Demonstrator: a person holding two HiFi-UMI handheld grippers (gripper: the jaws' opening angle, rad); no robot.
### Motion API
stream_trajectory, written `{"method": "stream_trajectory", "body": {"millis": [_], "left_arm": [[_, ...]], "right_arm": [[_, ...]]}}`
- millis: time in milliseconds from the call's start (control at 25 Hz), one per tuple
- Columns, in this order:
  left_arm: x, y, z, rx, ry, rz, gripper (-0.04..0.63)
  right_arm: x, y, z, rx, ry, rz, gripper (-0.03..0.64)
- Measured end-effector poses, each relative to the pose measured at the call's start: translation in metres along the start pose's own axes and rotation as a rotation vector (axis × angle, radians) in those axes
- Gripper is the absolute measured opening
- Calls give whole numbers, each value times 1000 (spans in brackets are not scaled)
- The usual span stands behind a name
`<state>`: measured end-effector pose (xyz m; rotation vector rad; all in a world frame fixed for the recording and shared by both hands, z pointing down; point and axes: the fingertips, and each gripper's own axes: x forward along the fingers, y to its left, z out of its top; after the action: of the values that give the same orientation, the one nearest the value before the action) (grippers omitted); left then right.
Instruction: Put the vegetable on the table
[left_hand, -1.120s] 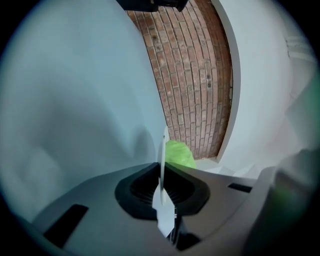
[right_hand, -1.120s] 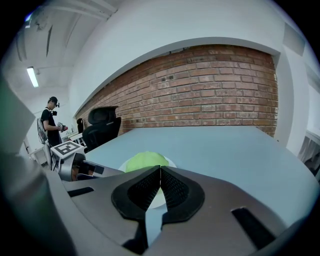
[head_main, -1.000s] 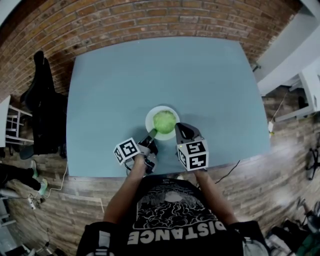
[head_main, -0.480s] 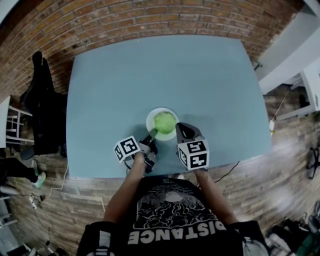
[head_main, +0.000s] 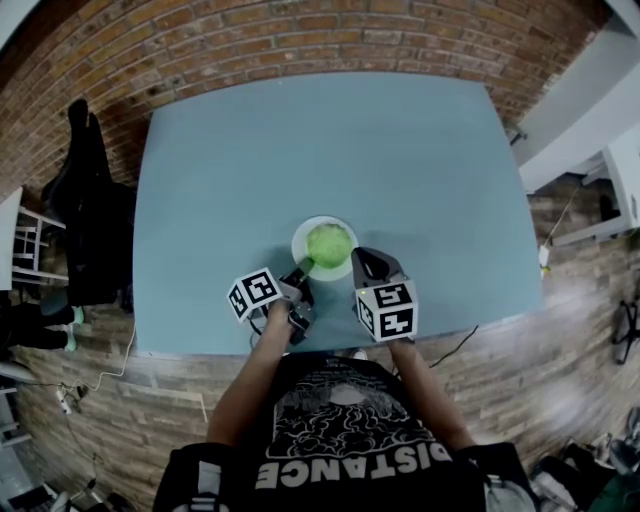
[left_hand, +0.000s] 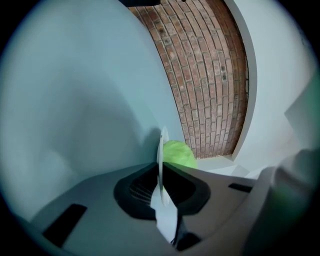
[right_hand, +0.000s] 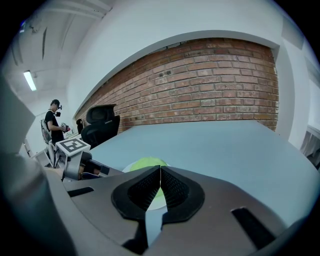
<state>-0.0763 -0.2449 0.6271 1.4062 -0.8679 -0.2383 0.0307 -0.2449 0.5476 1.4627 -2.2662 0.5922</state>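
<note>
On blue-grey tabletop nothing's moved: left tool still grips round white plate, round green veg unlifted; right tool closed, empty.

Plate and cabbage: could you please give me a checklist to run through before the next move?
1. Left gripper clamped on the plate rim: ok, rim sits between its fingers.
2. Cabbage lying on the plate: ok.
3. Right gripper open to take the cabbage: not ok, fingers together, nothing between them.
4. Bare table beside the plate for set-down: ok.
5. Plate flat on the table: cannot tell.
</note>
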Motion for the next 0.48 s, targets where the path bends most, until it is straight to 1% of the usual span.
{"method": "stream_trajectory", "body": {"millis": [80, 280, 480], "left_arm": [[1, 2, 1, 18, 9, 38, 28], [2, 4, 3, 40, 10, 78, 28], [3, 11, 1, 72, 29, 143, 29]], "right_arm": [[0, -1, 1, 0, 0, 1, 9], [0, -1, 1, -2, -2, 6, 9], [-2, -2, -1, -3, 2, 8, 9]]}}
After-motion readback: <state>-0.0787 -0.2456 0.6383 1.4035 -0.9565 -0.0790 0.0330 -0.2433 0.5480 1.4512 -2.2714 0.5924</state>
